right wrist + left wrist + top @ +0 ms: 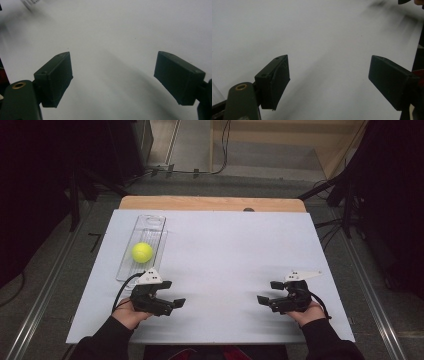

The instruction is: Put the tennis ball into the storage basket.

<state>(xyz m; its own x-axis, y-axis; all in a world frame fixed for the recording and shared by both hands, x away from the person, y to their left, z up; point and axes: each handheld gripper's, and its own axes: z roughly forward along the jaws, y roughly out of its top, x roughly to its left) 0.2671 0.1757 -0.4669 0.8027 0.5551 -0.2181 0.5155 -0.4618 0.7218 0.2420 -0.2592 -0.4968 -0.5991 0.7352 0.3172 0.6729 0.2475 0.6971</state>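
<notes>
A yellow-green fuzzy tennis ball [142,252] is seen lying inside a long clear plastic tray [150,223], which is laid lengthwise at about ten o'clock on the white tabletop [225,255]. The ball is settled in the nearer half of the tray, and the farther half, toward twelve o'clock, is left bare. Judged from this layout, the placing of the ball in the tray appears to be done, or else its lifting out has not yet been begun; which of the two applies cannot be told.

The left gripper [172,301] is held at about seven o'clock, just below the near end of the tray and apart from the ball. Its jaws are parted with nothing between them, as shown in the left gripper view [329,82], where bare tabletop is seen past them. The right gripper [267,294] is held at about five o'clock, well apart from the tray, likewise released and empty [113,80]. Both are pointed inward toward the middle of the tabletop.

The ball is seen as round, matt and evenly bright, with no seam line clear enough to be made out. It rests between the tray's side walls, so rolling away sideways is judged unlikely.
</notes>
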